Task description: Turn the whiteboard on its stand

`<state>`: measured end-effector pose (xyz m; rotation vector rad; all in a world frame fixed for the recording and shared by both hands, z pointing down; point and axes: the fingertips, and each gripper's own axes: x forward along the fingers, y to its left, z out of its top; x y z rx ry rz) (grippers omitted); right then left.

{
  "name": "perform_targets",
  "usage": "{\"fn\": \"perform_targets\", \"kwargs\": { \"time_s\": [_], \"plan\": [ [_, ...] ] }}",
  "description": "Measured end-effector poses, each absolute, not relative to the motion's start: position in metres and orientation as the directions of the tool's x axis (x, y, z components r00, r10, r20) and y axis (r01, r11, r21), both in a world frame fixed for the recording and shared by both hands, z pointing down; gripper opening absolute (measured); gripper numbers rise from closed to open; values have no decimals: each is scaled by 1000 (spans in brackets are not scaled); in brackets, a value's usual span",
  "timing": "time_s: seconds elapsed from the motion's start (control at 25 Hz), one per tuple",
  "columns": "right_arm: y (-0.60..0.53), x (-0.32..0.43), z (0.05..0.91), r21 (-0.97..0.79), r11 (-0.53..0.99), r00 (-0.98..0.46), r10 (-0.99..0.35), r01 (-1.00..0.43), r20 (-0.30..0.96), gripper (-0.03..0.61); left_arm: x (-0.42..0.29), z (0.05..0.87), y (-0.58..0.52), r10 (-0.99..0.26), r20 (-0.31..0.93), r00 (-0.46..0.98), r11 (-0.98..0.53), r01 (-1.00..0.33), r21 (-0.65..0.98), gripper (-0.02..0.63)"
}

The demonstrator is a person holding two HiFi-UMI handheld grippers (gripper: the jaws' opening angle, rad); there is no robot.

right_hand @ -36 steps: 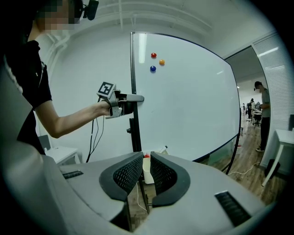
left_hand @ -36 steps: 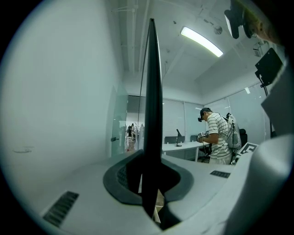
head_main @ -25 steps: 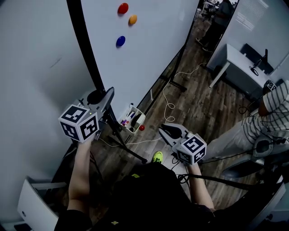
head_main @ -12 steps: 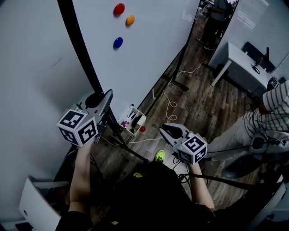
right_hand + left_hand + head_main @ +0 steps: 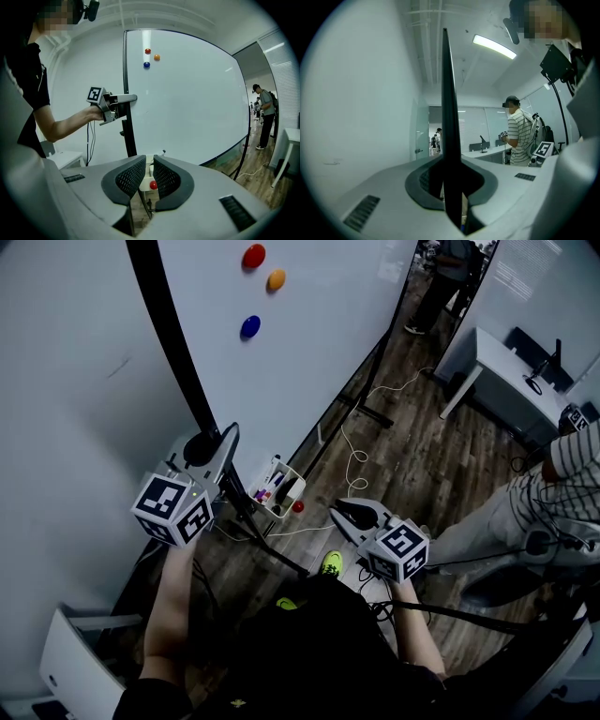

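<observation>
The whiteboard (image 5: 309, 334) stands on a black stand, with red (image 5: 253, 256), orange (image 5: 276, 279) and blue (image 5: 249, 326) magnets on its face. My left gripper (image 5: 217, 448) is shut on the board's black side frame (image 5: 173, 352) at about waist height. In the left gripper view that frame (image 5: 447, 117) runs upright between the pads of my left gripper (image 5: 450, 187). My right gripper (image 5: 339, 510) hangs free over the floor, clear of the board. In its own view the right gripper (image 5: 149, 161) has a narrow empty gap between its jaws and faces the board (image 5: 197, 93).
A stand leg (image 5: 267, 545) slants across the floor below my left gripper. A white tray with markers (image 5: 277, 488) and a red ball (image 5: 296, 506) sit near it. A cable (image 5: 352, 460) trails on the wood floor. A person in a striped shirt (image 5: 562, 474) and a desk (image 5: 497, 371) are to the right.
My left gripper's marker cube has rolled a little and sits slightly lower, still clamped on the frame. The right gripper has sunk slightly. The board looks much the same.
</observation>
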<state>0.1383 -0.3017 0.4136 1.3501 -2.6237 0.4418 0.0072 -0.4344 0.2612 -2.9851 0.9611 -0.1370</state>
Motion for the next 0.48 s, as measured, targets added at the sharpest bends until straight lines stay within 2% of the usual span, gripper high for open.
{"fn": "perform_targets", "kwargs": {
  "time_s": [0.2,0.48],
  "plan": [
    [-302,150,393,-194,546,-579,-771,-815,264,63,24,243,-440,-585,101,805,-811,-585,-32,55],
    [-305,168,417,-195,521,-557,-784,-831,275,63,36,263,-457,-601,91,794,-799,-601,-26,52]
  ]
}}
